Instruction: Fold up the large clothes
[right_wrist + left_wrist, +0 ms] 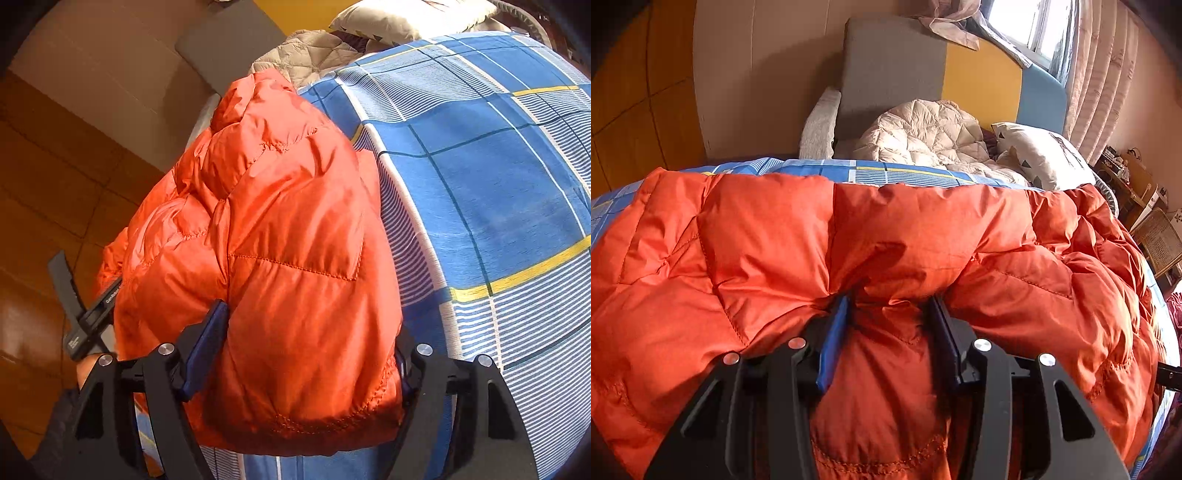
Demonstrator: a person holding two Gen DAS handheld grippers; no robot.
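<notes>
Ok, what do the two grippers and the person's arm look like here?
Both the left gripper and the right gripper are black angular frames with round silver pins and flat blue finger pads. In the right wrist view, small white lettering marks the left gripper's black body. A dark sleeve covers the person's arm.

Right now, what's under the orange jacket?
The blue plaid bedsheet shows around the orange jacket and runs beneath it. Anything else under its padding is hidden.
</notes>
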